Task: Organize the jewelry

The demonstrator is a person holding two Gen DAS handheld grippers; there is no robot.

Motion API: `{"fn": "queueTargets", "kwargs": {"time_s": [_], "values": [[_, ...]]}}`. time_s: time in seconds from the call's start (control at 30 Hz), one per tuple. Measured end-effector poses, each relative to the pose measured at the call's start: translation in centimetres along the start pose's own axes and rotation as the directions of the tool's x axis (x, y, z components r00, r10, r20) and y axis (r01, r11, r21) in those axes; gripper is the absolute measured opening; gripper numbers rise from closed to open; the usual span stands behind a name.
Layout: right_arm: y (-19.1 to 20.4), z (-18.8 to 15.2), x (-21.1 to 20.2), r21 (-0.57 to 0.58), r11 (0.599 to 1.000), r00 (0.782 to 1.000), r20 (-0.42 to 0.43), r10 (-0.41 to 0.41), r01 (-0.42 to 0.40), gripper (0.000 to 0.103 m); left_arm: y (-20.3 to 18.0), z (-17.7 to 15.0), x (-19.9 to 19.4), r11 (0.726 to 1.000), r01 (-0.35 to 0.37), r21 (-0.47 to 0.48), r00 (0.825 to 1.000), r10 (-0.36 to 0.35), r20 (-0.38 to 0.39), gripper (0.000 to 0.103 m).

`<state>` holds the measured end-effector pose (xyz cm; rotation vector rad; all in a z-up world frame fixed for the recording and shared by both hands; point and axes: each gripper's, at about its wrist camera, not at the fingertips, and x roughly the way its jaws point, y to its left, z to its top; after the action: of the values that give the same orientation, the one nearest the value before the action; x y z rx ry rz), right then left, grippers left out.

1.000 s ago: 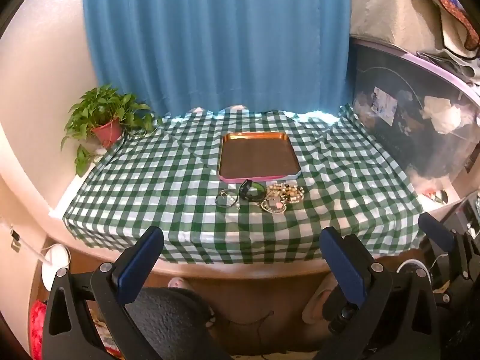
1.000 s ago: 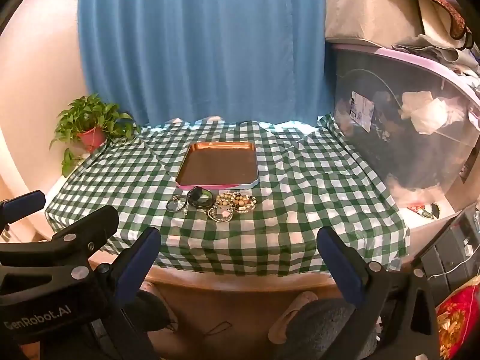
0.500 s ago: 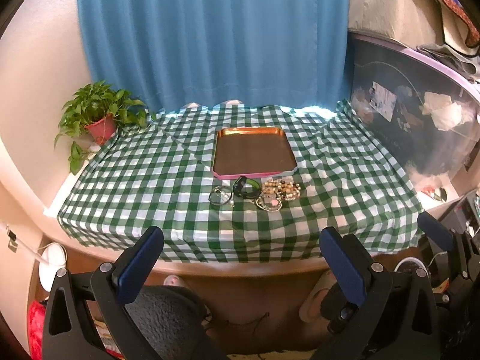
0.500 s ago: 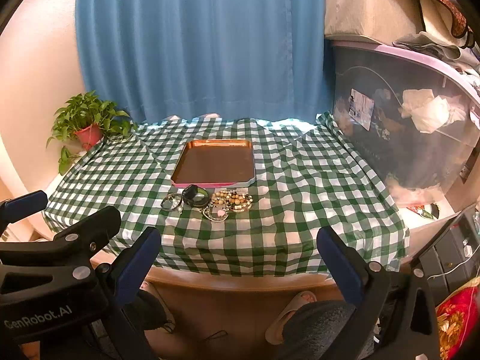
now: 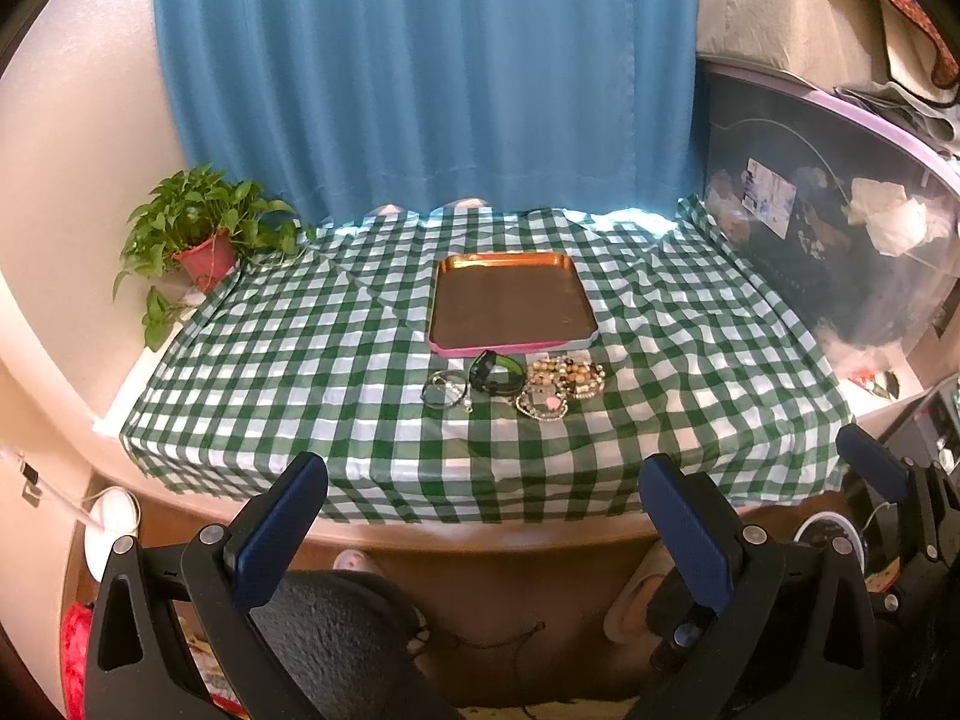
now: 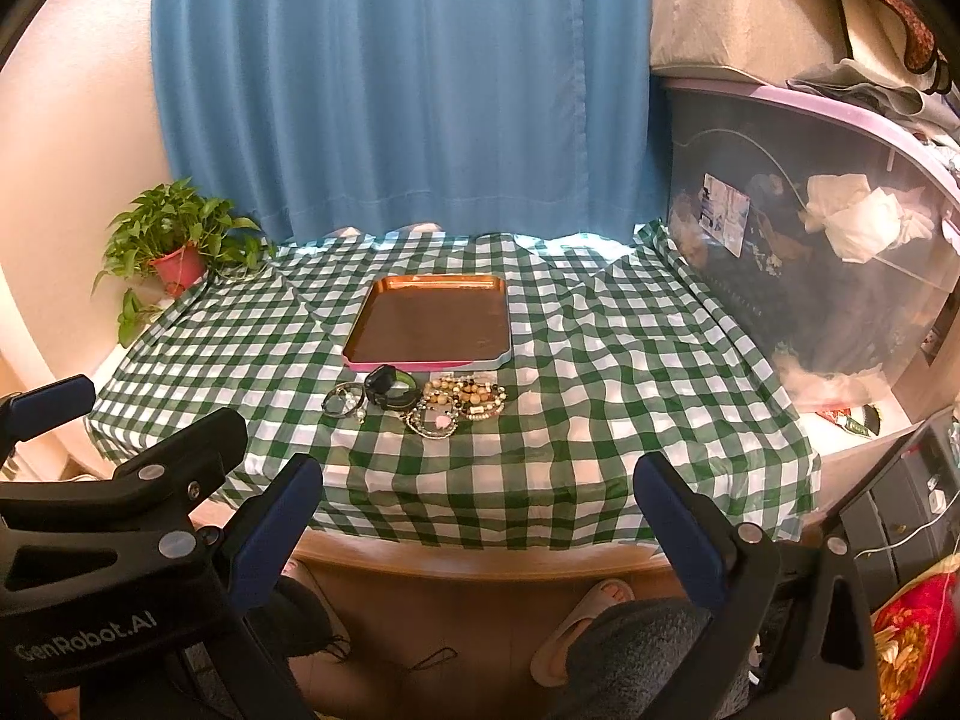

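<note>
You face a table draped in a green-and-white checked tablecloth (image 5: 336, 372), with a blue curtain (image 5: 420, 78) behind it, a large clear storage bin (image 6: 828, 252) along the right side and a potted plant (image 5: 201, 234) at the far left corner. A copper-coloured tray (image 5: 456, 276), with nothing on it, sits at the middle of the cloth. Just near of its front rim lies the jewelry in a tight cluster: a heap of beaded bracelets (image 5: 567, 373) on the right, a black and green watch band (image 5: 495, 372) beside it, a thin wire bracelet with small charms (image 5: 445, 390) on the left, and a chain bracelet with a pink heart (image 5: 543, 405) nearest you. Your left gripper (image 5: 480, 525) and right gripper (image 6: 477, 519) both hang short of the table's near edge, fingers spread wide and holding nothing. I judge all the pieces light, limp and prone to snagging one another, so lifting one may drag its neighbours. The band looks stiffest; pinch it across its raised loop. Take the beads across a single strand at the heap's outer edge, and the wire bracelet at its free left rim.
</note>
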<state>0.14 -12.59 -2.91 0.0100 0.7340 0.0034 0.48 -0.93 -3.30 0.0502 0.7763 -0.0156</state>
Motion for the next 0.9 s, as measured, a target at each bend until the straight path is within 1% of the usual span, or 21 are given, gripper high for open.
{"fn": "queueTargets", "kwargs": {"time_s": [0.23, 0.4, 0.9], "values": [[0.1, 0.0, 0.0, 0.002, 1.000, 1.000, 0.000, 0.004, -0.004, 0.103, 0.0, -0.1, 0.0, 1.000, 0.000, 0.000, 1.000, 0.000, -0.003, 0.103], [0.1, -0.1, 0.2, 0.001, 1.000, 1.000, -0.004, 0.004, -0.004, 0.103, 0.2, -0.9, -0.3, 1.000, 0.009, -0.007, 1.000, -0.009, -0.013, 0.103], [0.1, -0.3, 0.2, -0.001, 1.000, 1.000, -0.005, 0.005, -0.005, 0.103, 0.4, -1.3, 0.0, 1.000, 0.011, -0.008, 1.000, -0.011, -0.027, 0.103]]}}
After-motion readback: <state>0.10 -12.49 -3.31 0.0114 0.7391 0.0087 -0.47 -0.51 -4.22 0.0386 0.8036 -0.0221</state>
